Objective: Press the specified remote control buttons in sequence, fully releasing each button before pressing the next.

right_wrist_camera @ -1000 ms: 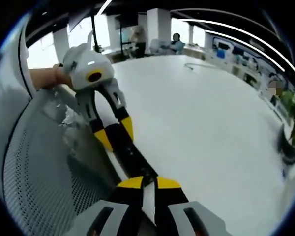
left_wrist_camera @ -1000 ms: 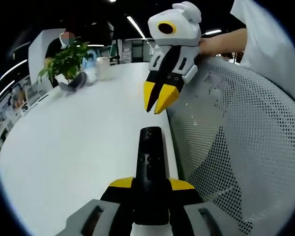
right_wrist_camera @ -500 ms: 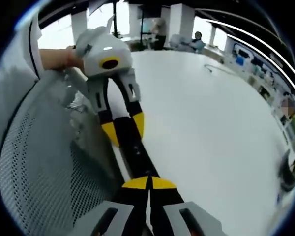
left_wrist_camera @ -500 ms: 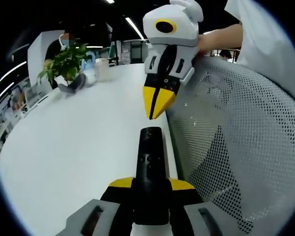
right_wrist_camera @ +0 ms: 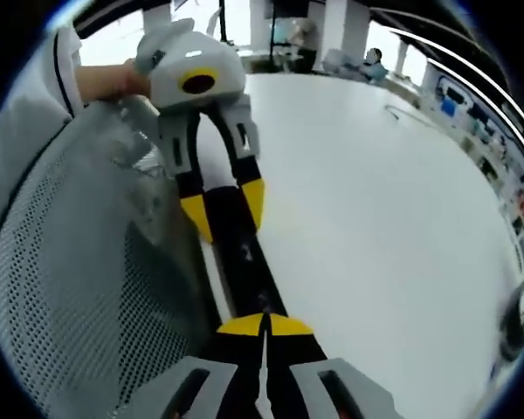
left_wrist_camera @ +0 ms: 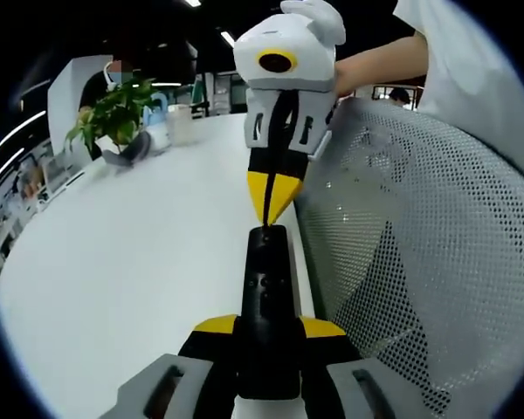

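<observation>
A black remote control point(left_wrist_camera: 266, 301) is clamped between the yellow-tipped jaws of my left gripper point(left_wrist_camera: 269, 326), pointing away over the table edge. My right gripper point(left_wrist_camera: 269, 206) comes down from above with its jaws shut, and its yellow tips rest on the remote's far end. In the right gripper view my right gripper point(right_wrist_camera: 264, 324) is shut against the near end of the remote point(right_wrist_camera: 242, 255). Beyond it, the left gripper point(right_wrist_camera: 225, 208) holds the remote's sides, with a hand behind it.
A large white table point(left_wrist_camera: 140, 236) stretches to the left. A white mesh chair back point(left_wrist_camera: 419, 253) rises close on the right. A potted plant point(left_wrist_camera: 113, 109) and a cup point(left_wrist_camera: 182, 122) stand at the far end. A person's arm point(left_wrist_camera: 375, 65) holds the right gripper.
My right gripper's jaws went from slightly apart to shut. It moved down onto the far end of the remote. The left gripper and remote stayed put.
</observation>
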Demonstrator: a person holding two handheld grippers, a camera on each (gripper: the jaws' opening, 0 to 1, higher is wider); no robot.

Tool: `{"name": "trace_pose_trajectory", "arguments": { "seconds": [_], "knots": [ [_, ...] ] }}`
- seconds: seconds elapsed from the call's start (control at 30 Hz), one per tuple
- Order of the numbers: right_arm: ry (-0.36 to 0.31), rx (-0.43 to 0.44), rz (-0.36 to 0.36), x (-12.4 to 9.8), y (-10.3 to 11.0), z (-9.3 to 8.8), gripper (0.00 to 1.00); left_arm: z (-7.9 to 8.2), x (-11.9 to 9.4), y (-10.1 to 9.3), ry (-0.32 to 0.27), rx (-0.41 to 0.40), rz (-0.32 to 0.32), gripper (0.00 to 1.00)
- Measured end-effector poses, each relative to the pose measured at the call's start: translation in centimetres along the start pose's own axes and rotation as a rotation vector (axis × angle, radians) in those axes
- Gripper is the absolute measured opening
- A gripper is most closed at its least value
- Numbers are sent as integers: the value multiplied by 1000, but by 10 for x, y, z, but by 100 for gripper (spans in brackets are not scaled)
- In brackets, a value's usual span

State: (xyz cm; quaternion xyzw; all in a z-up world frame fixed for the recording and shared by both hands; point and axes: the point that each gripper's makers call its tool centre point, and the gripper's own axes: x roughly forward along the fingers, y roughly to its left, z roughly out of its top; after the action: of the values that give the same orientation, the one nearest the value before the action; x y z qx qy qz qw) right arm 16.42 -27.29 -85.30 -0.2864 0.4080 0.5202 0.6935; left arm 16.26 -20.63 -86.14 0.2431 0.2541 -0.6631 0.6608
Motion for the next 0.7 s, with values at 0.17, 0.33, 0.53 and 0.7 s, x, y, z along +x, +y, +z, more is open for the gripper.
{"name": "trace_pose_trajectory", "arguments": {
  "seconds": [0.17, 0.33, 0.53, 0.7],
  "knots": [
    [14, -21, 9, 0, 1, -1, 0, 0, 0, 0, -1, -6, 5, 25],
    [70, -73, 28, 1, 3, -2, 0, 0, 0, -3, 3, -8, 6, 27],
    [150, -168, 20, 4, 4, 0, 0, 1, 0, -1, 1, -14, 15, 25],
    [86, -46, 25, 2, 2, 0, 0, 1, -1, -1, 5, -15, 12, 25]
  ]
}}
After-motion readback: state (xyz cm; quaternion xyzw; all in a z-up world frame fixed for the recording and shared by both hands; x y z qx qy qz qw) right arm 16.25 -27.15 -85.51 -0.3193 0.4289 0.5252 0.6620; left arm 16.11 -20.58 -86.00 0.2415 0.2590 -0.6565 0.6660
